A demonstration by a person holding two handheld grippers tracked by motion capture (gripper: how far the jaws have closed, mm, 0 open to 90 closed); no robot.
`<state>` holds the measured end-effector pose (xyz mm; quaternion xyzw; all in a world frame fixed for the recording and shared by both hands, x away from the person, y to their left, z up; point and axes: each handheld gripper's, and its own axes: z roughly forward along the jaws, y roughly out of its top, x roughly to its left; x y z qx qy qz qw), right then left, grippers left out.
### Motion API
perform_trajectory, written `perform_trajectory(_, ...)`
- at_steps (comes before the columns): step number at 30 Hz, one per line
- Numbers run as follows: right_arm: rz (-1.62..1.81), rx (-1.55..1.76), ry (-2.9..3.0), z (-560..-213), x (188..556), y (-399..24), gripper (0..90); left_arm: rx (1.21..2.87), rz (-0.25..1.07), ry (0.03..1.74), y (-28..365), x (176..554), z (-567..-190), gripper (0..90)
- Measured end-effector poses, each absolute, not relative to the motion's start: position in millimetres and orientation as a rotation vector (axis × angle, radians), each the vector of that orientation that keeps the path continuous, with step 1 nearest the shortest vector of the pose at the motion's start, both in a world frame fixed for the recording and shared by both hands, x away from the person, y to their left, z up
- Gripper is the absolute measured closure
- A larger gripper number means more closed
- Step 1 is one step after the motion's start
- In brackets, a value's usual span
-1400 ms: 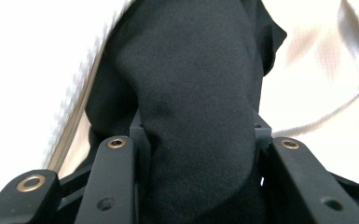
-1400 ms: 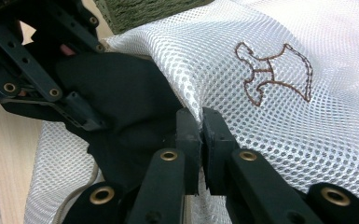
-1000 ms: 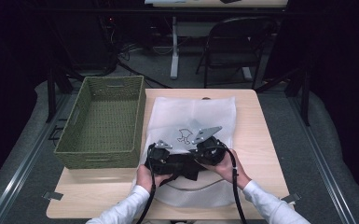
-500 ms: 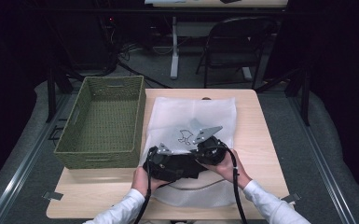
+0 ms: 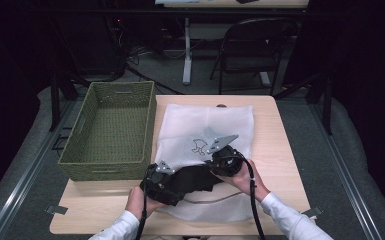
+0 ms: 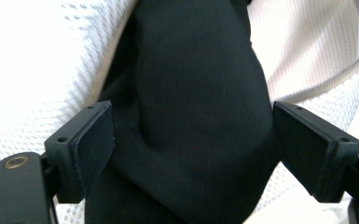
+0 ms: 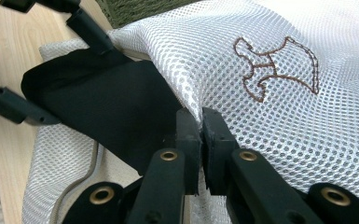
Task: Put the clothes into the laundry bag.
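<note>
A white mesh laundry bag (image 5: 205, 130) with a brown stitched outline figure (image 7: 275, 67) is lying flat on the light wooden table (image 5: 280, 145), taking up the middle of the tabletop from its 12 o'clock edge down to 6 o'clock. A piece of black cloth (image 5: 192, 181) is sitting at the bag's 6 o'clock end, partly under the lifted mesh edge. The right gripper (image 7: 200, 126), held in the person's right hand (image 5: 245, 175), is pinching the mesh edge of the bag, its two black jaws pressed together on the netting; in the right gripper view the black cloth is lying at 9 o'clock from those jaws. The left gripper (image 6: 191, 140), held in the person's left hand (image 5: 137, 200) at about 8 o'clock from the right one, is standing with its jaws spread wide; they have just been opening, and the black cloth is bulging between them in the left gripper view, brushing the inner faces without being squeezed. In that view white mesh is showing behind the cloth at 10 and 2 o'clock. A green woven rectangular basket (image 5: 80, 145) is standing at 9 o'clock of the bag, just beside its edge. A dark folding chair (image 5: 250, 55) is standing on the floor beyond the table at 12 o'clock.
</note>
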<state>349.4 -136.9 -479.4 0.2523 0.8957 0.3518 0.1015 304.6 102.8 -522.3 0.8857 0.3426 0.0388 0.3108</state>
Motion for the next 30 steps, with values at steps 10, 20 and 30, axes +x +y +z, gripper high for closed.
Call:
perform_trajectory(10,1.023,0.756,2.653,-482.2,350.6,-136.3,87.1,2.367,0.185,0.914,93.5,298.3,-542.2,30.6)
perform_trajectory(20,1.022,0.752,2.660,-483.0,350.6,-133.8,87.2,2.219,0.191,1.006,91.3,306.5,-552.2,79.3)
perform_trajectory(30,1.086,0.756,2.649,-474.8,348.0,-133.2,87.4,2.124,0.223,1.032,72.9,328.2,-547.2,82.6)
